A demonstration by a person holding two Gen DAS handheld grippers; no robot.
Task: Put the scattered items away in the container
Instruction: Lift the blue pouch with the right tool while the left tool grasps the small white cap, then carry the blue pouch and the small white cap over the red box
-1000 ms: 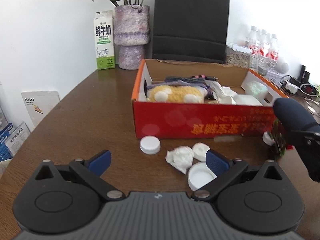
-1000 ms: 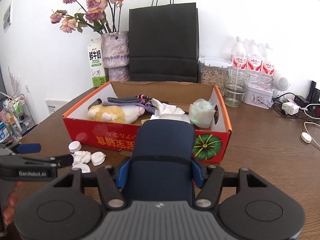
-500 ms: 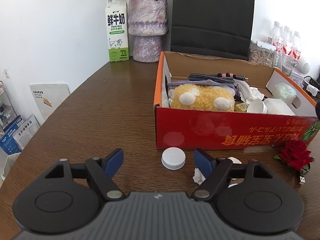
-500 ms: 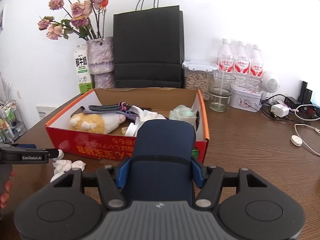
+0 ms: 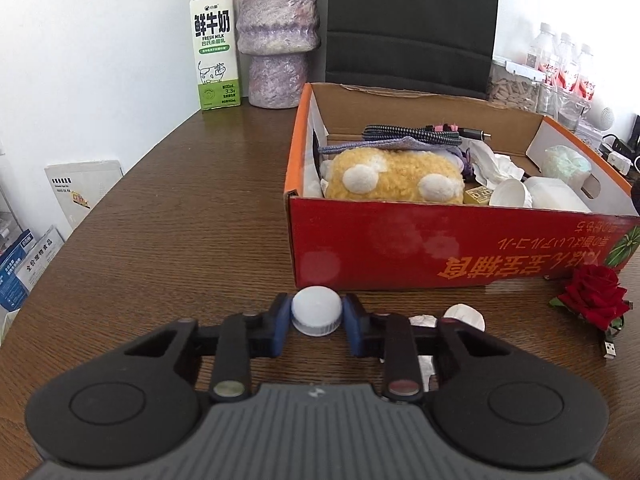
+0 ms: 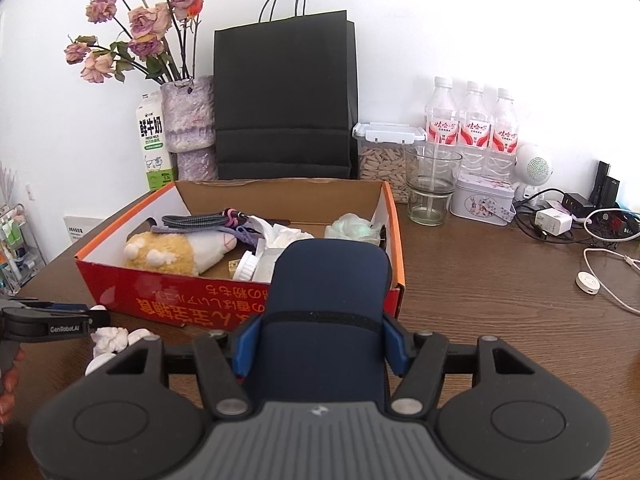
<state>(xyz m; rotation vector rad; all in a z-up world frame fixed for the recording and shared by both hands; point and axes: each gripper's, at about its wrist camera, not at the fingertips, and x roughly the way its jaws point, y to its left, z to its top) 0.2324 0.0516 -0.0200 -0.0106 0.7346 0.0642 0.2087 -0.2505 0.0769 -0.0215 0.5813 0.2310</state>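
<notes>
Left wrist view: we see the brown table (image 5: 180, 216) filling most of the frame, and on it, right of centre, the red cardboard box (image 5: 460, 248). Inside the box lie a yellow plush toy (image 5: 394, 180) at its left end, a braided cable (image 5: 408, 135) behind the toy, crumpled tissue (image 5: 494, 164), a white cup on its side (image 5: 510, 194) and a pale green bundle (image 5: 566, 162) at its right end. At the top stand a black paper bag (image 5: 412, 24), a purple vase (image 5: 278, 36) and a milk carton (image 5: 214, 44) to the vase's left.

Low in the centre, the left gripper (image 5: 316, 316) has just been closing its jaws, and its blue pads (image 5: 282, 320) now pinch a white bottle cap (image 5: 317, 310) that sits on the table just in front of the box's near wall. To the right of that gripper we see more white scraps (image 5: 462, 316), partly hidden behind its linkage, and a red rose (image 5: 596, 296) at the right edge.

The right wrist view alone shows the right gripper (image 6: 320, 344), its blue fingers pressed onto a dark blue padded case (image 6: 324, 304) that blocks the box's near right corner. Only here do we see three water bottles (image 6: 472, 124), a clear glass (image 6: 432, 184), a lidded jar (image 6: 386, 156) and a round tin (image 6: 482, 200) in the upper right, and the dried flowers (image 6: 136, 28) above the vase.
</notes>
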